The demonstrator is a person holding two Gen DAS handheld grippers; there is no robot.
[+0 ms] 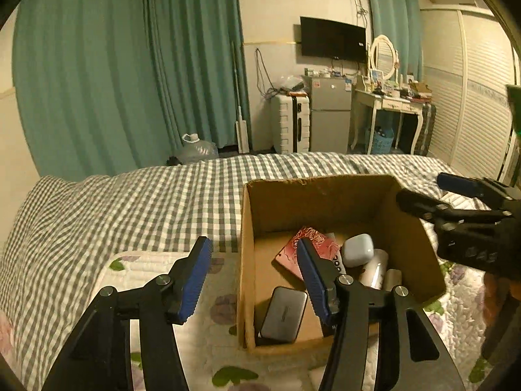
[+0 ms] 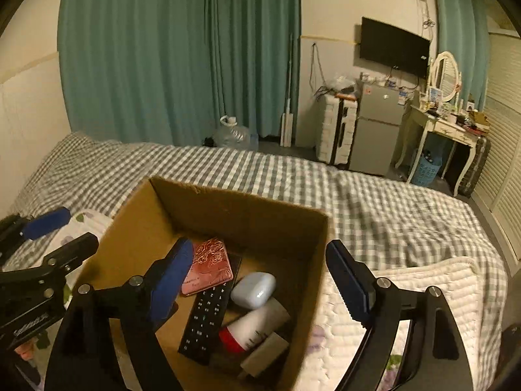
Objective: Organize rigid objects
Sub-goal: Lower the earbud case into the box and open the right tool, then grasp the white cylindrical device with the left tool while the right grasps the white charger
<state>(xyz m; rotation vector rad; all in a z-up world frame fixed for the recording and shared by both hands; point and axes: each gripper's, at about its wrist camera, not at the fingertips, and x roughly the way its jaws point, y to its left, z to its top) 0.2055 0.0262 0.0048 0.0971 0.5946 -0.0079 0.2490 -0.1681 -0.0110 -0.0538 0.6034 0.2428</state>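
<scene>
Brown cardboard box (image 2: 247,210) sits on my checked bed (image 2: 390,215), near its front edge on the white quilted pad (image 2: 407,290), and holds a pink rose-embossed case (image 2: 210,265), a black remote control (image 2: 208,319), a pale earbud case (image 2: 254,290), a white bottle with a red band (image 2: 252,325) and a grey hard-drive case (image 1: 285,314). My left gripper (image 1: 254,280) straddles the box's left wall, spread wide with nothing between its blue pads (image 1: 192,286). My right gripper (image 2: 260,283) straddles the right wall, likewise released and empty.

Bed (image 2: 293,176) — covered by a grey-and-white checked sheet. On it lies a white quilted floral pad (image 1: 202,342), apparently a folded blanket. An open cardboard box (image 2: 136,238) rests on the pad — upright.
</scene>
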